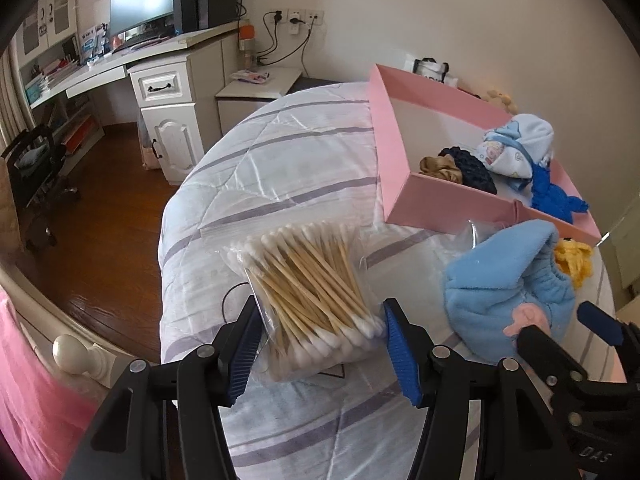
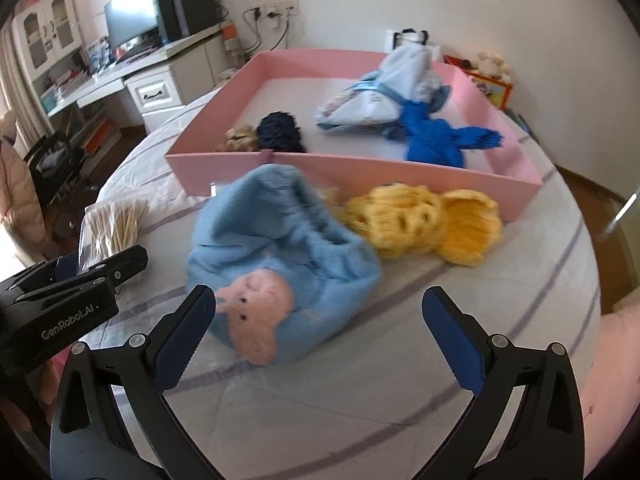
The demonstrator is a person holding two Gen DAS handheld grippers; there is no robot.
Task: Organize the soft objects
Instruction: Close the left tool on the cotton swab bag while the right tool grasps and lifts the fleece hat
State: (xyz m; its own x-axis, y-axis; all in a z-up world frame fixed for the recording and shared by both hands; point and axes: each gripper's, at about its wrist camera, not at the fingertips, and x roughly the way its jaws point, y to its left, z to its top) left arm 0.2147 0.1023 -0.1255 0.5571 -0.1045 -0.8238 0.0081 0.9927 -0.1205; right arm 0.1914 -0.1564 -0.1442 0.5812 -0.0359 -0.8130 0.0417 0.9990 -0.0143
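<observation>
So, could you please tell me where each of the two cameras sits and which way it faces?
Left wrist: on the left gripper, angled down at the bed; the bag of cotton swabs sits pinched between its fingers; the right gripper intrudes at the right edge.
Right wrist: on the right gripper, angled down at the blue plush hat, fingers spread; the left gripper shows at the left edge.
Shared: the swabs, the hat, the yellow knit, the pink tray.
</observation>
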